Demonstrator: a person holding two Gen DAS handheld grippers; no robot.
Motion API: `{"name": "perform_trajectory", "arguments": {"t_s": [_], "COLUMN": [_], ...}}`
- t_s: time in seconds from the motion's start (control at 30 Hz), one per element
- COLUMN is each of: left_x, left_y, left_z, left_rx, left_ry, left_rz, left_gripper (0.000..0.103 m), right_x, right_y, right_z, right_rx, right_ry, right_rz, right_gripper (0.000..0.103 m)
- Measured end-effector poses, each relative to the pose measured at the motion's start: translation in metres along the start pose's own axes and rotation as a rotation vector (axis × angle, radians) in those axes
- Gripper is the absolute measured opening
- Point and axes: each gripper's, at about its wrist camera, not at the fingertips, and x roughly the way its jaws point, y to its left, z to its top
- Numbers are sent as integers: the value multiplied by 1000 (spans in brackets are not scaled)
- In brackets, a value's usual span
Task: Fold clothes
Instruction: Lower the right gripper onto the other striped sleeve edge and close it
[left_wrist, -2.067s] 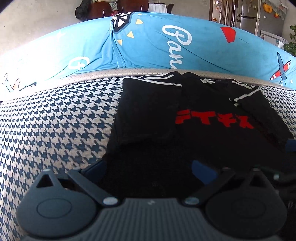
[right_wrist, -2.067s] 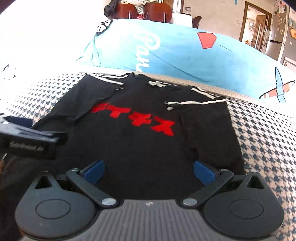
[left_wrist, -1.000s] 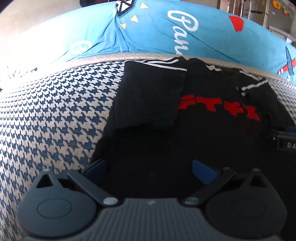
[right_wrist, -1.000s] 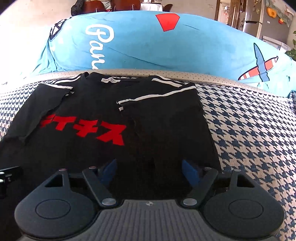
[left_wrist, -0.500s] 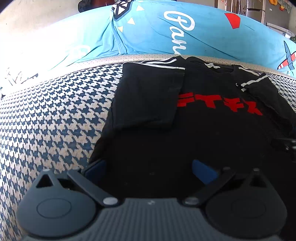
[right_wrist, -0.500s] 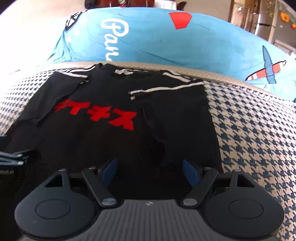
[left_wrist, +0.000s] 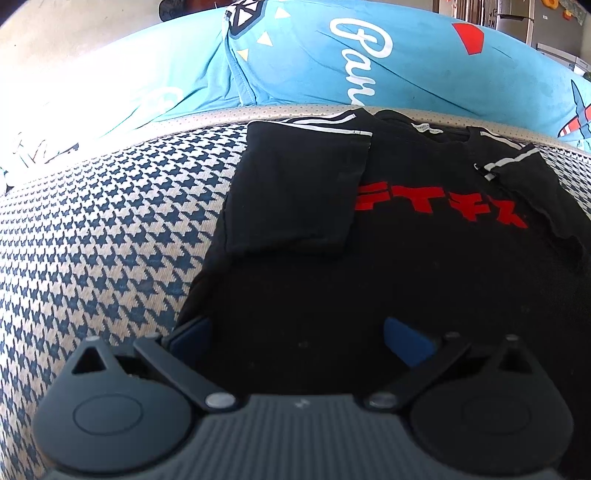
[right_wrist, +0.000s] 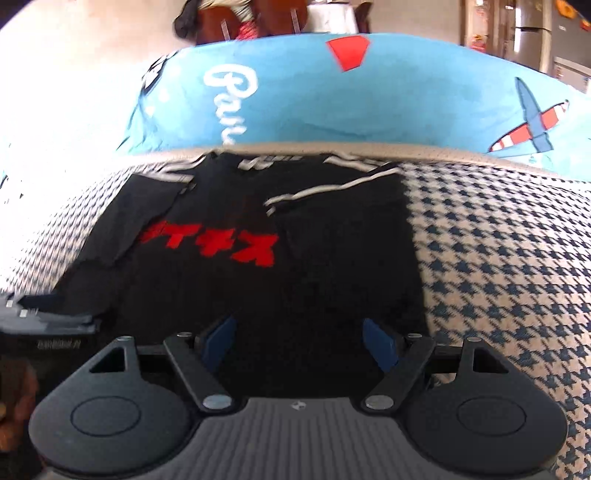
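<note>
A black T-shirt (left_wrist: 406, 258) with red characters and white-striped sleeves lies flat on a houndstooth cushion, both sleeves folded in over the chest. It also fills the middle of the right wrist view, where the T-shirt (right_wrist: 258, 288) is a little blurred. My left gripper (left_wrist: 297, 338) hovers over the shirt's lower left part, open, nothing between its blue pads. Over the hem near the shirt's right edge, my right gripper (right_wrist: 301, 343) also stands open and empty. The left gripper's body (right_wrist: 44, 325) shows at the left edge of the right wrist view.
The houndstooth cushion (left_wrist: 96, 236) extends left of the shirt, and the cushion (right_wrist: 498, 258) extends right of it. A large blue printed pillow (left_wrist: 332, 62) lies behind the shirt's collar. Chairs and a fridge stand far behind.
The right wrist view has pulled back and tilted up, so the shirt looks smaller and the pillow larger. The left gripper has stayed put. Both grippers kept the same wide gap.
</note>
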Motion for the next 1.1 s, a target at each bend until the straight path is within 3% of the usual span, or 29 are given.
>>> {"name": "perform_trajectory", "arguments": {"t_s": [0.17, 0.23, 0.4, 0.6, 0.9, 1.1], "left_x": [-6, -13, -13, -1, 6, 7], "left_y": [1, -1, -1, 10, 8, 8], "left_z": [7, 9, 17, 16, 11, 11], "left_rx": [9, 30, 51, -6, -11, -7], "left_ry": [0, -41, -68, 19, 48, 48], "left_rz": [-42, -53, 1, -21, -34, -35], "left_gripper": [103, 103, 103, 103, 103, 103], "right_x": [5, 6, 10, 16, 30, 36], "right_y": [-20, -29, -47, -65, -87, -89], "right_z": [8, 9, 12, 13, 15, 14], "right_rx": [86, 105, 147, 187, 215, 196], "right_ry": [-17, -24, -35, -39, -58, -74], "right_rz": [-19, -27, -44, -27, -11, 10], "right_gripper": [77, 77, 77, 77, 76, 64]}}
